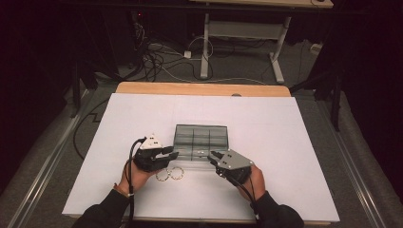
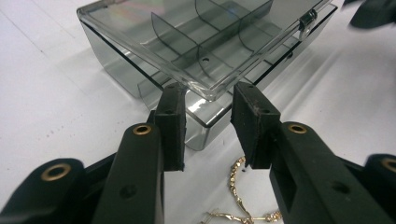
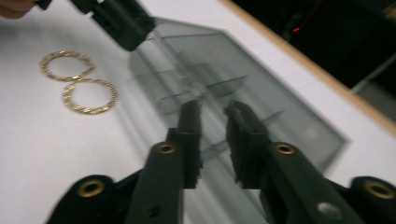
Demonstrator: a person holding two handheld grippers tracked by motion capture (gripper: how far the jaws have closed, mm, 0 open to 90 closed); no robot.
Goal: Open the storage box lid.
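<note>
The clear compartment box (image 1: 201, 141) sat mid-bench, long axis parallel to the near edge, with the left claw (image 1: 172, 153) at its near-left corner and the right claw (image 1: 213, 155) at its near edge, both parted and empty.

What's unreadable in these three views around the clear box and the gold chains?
- Clear box, high view: whether the compartments hold anything is too small and dark to tell.
- Box latch, left gripper view: the lid looks slightly raised; whether the latch is undone can't be told.
- Gold chains, left gripper view: mostly hidden behind the left gripper.
- Right gripper view: motion blur smears the box; contact with the right gripper is unclear.
</note>
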